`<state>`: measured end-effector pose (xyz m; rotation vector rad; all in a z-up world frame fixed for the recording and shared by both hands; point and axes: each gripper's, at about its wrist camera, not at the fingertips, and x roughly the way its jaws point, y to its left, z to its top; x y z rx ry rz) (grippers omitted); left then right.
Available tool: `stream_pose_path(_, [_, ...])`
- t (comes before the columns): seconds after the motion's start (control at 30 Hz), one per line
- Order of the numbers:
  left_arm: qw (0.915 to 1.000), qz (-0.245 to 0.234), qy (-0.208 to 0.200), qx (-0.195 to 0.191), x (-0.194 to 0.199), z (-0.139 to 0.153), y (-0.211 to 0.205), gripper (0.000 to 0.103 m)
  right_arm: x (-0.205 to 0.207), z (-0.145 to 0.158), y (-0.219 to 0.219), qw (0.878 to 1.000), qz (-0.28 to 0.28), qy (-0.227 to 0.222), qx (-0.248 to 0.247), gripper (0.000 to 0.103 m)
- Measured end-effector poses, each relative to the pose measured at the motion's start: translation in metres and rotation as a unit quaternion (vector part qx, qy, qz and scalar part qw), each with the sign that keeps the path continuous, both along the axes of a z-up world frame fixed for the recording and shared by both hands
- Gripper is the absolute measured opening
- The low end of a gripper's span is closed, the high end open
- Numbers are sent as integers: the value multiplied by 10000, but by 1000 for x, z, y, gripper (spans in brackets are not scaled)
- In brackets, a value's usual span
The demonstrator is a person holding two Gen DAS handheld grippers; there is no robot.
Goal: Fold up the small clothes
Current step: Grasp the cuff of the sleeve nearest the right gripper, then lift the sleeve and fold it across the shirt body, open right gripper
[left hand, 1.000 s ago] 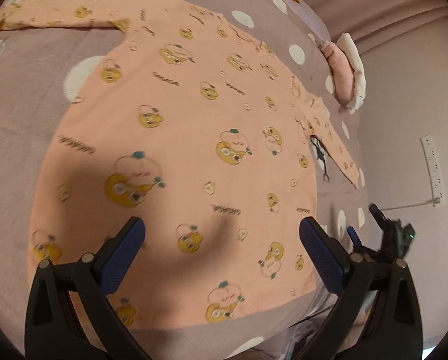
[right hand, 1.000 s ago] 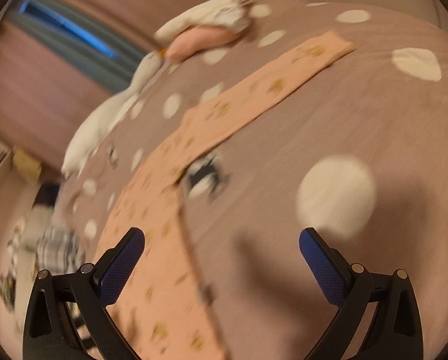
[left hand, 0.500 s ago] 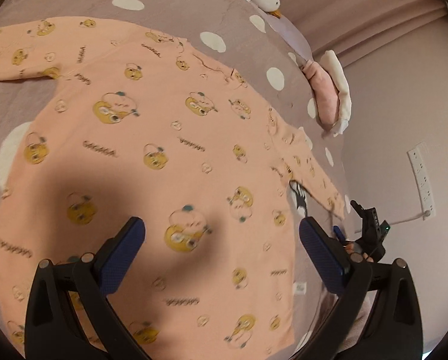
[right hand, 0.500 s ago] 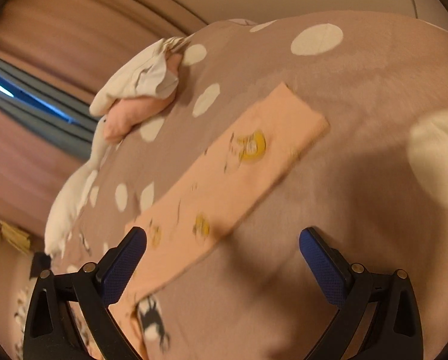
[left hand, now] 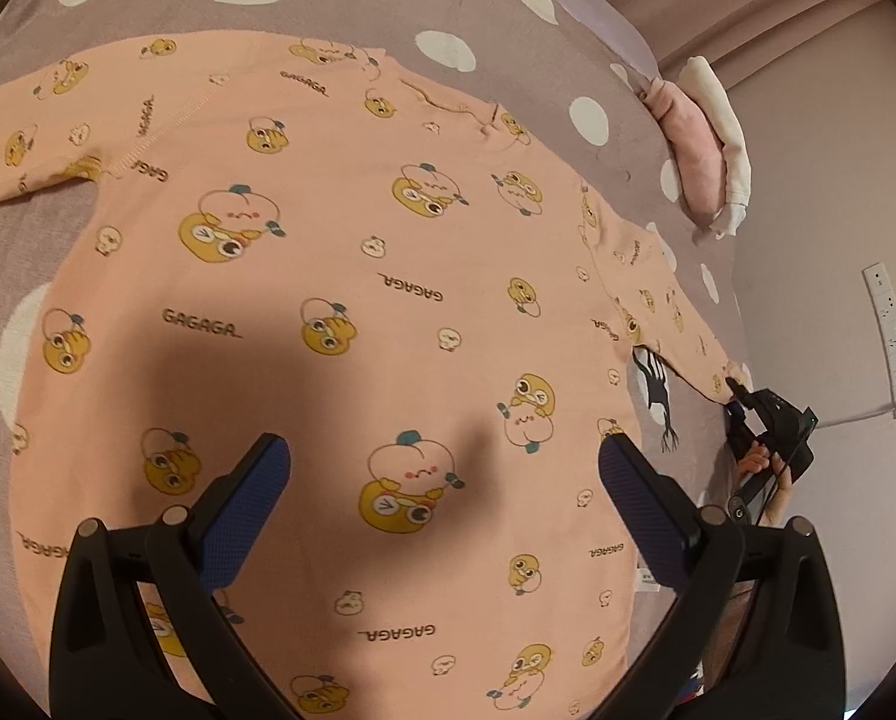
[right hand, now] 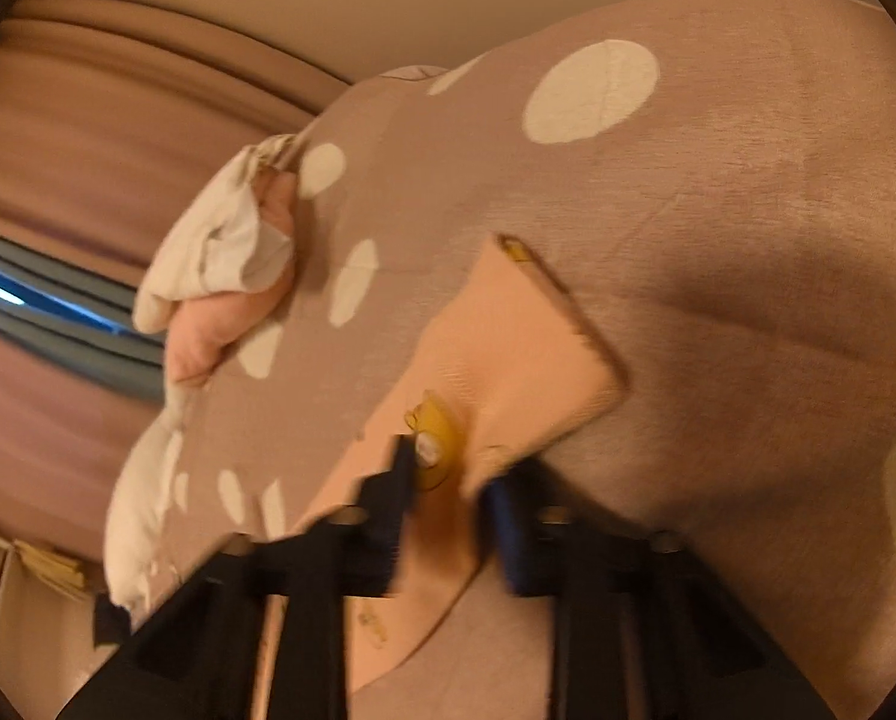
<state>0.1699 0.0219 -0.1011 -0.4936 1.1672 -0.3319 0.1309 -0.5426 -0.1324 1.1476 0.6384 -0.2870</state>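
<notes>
The peach shirt (left hand: 351,312) with cartoon prints lies flat, front side up, on the polka-dot bed cover (left hand: 508,30), both sleeves spread out. The left gripper (left hand: 444,480) hovers above its lower part with the jaws wide apart, holding nothing. The right gripper (right hand: 448,480) has its jaws clenched on the right sleeve (right hand: 508,360) near the cuff; the picture is blurred, so the grip seems firm only. A pink and white bundle (right hand: 225,276) lies near the edge of the bed.

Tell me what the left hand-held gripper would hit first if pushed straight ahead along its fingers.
Most likely the peach printed shirt: the left hand-held gripper is open above its body panel, fingers apart, nothing between them. How far off the cloth lies is unclear.
</notes>
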Motion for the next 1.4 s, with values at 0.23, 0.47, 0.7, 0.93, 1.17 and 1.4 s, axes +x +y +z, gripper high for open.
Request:
stream_pose_path(0.23, [9996, 130, -222, 151, -7, 13, 19, 103, 11, 37, 18, 9976, 327, 82, -598, 8])
stream_pose_path(0.47, [9990, 306, -337, 47, -18, 24, 47, 103, 46, 136, 111, 9673, 1462, -116, -2069, 8])
stream_pose_path(0.7, [9963, 653, -551, -27, -29, 39, 89, 103, 86, 199, 246, 9126, 2535, -433, -3178, 8])
stream_pose_path(0.93, [9933, 1026, -524, 2, -37, 34, 128, 103, 112, 176, 387, 8363, 3521, -317, -4191, 8])
stream_pose_path(1.17, [9900, 1341, -437, -23, -38, 27, 157, 103, 103, 103, 507, 7485, 4458, -100, -4908, 8])
stream_pose_path(1.4, [9873, 1537, -413, 2, -38, 25, 175, 103, 96, 60, 557, 6985, 4954, 57, -5164, 8])
